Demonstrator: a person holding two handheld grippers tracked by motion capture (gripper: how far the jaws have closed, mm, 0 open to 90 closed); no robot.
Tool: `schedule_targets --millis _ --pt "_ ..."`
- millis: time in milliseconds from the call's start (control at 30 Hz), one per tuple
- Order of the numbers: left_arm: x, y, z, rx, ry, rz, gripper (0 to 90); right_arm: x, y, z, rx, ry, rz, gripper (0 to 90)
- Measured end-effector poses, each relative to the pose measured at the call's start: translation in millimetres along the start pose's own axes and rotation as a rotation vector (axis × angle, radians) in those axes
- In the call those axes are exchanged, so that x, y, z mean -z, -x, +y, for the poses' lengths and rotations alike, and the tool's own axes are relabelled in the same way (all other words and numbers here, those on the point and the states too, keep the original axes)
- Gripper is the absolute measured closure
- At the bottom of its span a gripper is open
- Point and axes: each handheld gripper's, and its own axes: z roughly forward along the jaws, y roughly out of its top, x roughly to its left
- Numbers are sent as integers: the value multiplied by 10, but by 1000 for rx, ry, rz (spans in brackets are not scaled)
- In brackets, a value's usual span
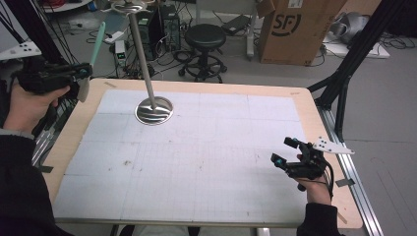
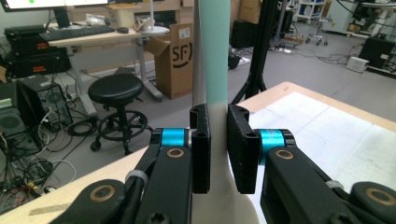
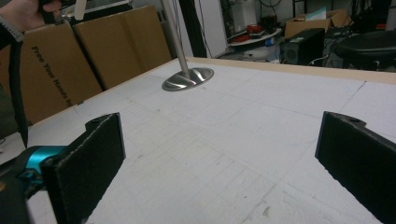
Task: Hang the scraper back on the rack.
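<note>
Two black jaws of the left gripper (image 2: 218, 149) stand close together in the left gripper view and clamp a flat tool (image 2: 215, 56) with a pale green handle and a cream lower part. Its upper end is cut off by the picture edge, and its wide bottom part is hidden behind the jaws, so I cannot tell what kind of tool it is. From the high view it is held up beyond the table's (image 1: 307, 105) far left corner, tilted, over the floor. The right gripper (image 1: 285, 153) rests low near the table's right edge, jaws spread wide with nothing between them. A metal stand (image 1: 153, 109) with a round base and a leaning pole is on the white mat (image 1: 206, 157). Behind the table are a black stool (image 1: 205, 37) and a cardboard box (image 1: 295, 29).
</note>
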Motion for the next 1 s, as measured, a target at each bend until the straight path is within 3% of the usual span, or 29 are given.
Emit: schedule_targets --millis 400,467,633,1000 --pt "39 -89 199 3 33 22 802 -24 32 35 -6 7 3 3" --pt "32 -108 206 34 59 -3 802 -13 35 36 -6 5 -1 3" --pt "-35 -150 186 40 50 11 802 -9 35 38 -6 9 -2 3" --pt "-96 -180 173 57 62 -13 802 6 37 37 -5 5 -8 3"
